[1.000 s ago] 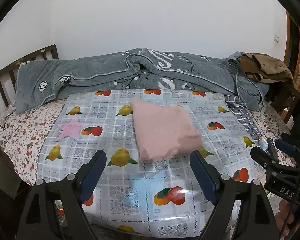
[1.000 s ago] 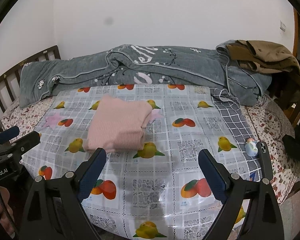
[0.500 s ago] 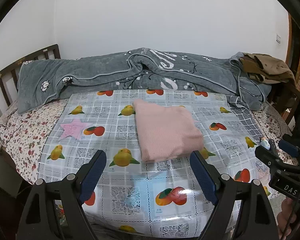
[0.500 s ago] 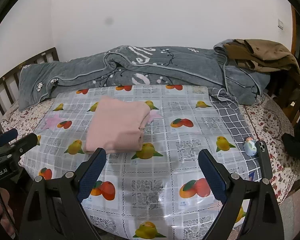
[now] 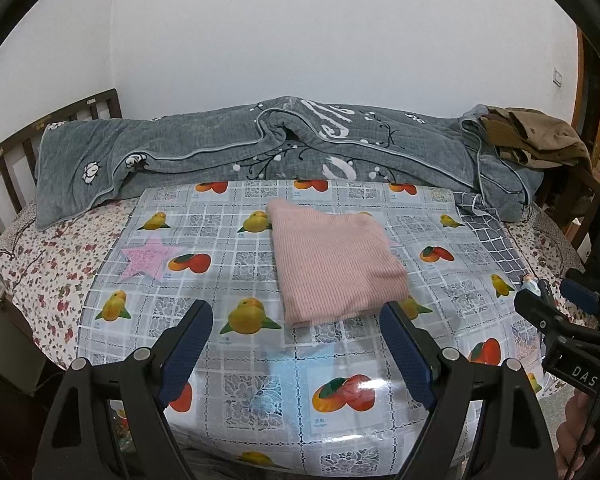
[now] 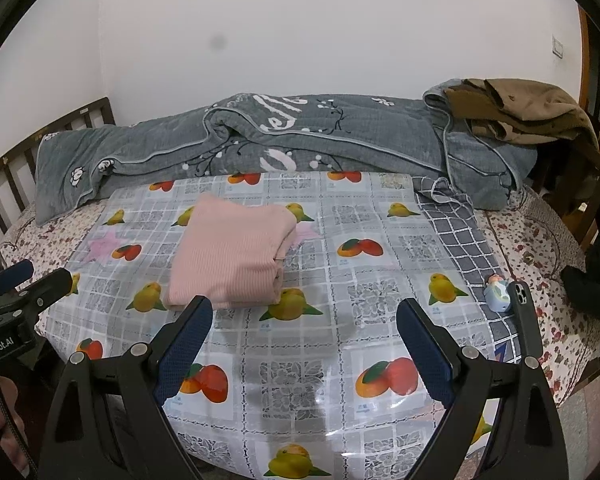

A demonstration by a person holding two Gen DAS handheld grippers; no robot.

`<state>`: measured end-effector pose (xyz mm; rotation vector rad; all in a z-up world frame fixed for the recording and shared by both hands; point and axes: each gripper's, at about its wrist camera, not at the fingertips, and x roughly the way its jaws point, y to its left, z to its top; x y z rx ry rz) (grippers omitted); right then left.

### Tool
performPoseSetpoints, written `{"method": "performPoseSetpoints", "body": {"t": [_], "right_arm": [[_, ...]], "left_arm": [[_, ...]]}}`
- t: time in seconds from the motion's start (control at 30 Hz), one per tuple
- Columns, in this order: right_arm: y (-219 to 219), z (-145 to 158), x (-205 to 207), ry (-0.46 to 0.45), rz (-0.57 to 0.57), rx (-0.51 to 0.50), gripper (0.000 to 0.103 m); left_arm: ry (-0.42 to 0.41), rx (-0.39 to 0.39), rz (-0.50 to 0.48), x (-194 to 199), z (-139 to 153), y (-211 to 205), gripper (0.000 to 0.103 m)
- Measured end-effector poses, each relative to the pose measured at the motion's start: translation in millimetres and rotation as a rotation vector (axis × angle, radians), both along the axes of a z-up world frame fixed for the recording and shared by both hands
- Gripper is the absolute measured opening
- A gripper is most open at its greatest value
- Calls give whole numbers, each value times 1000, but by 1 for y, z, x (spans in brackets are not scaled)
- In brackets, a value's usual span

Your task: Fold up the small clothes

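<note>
change: both grippers backed off a bit from 1 s ago; more tablecloth shows.
left gripper point(image 5: 296, 336): jaws spread, empty.
right gripper point(image 6: 304, 334): jaws spread, empty.
count: one pink folded garment point(image 5: 336, 264), two grippers.
garment: ahead of left jaws, ahead-left of right jaws, untouched.
room: bare fruit-print tablecloth point(image 6: 340, 360) between right jaws.
</note>
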<state>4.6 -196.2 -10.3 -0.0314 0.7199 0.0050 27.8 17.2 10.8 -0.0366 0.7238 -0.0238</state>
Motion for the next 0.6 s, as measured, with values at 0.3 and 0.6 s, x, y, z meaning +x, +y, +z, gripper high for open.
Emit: {"method": "performPoseSetpoints", "body": {"t": [0.3,0.6], "right_arm": [[0,0,0,0,-1,1,92],[0,1,0,-1,-2,2,92]], "left_arm": [[0,1,1,0,0,1,85],[-1,2,3,0,0,2,85]]}}
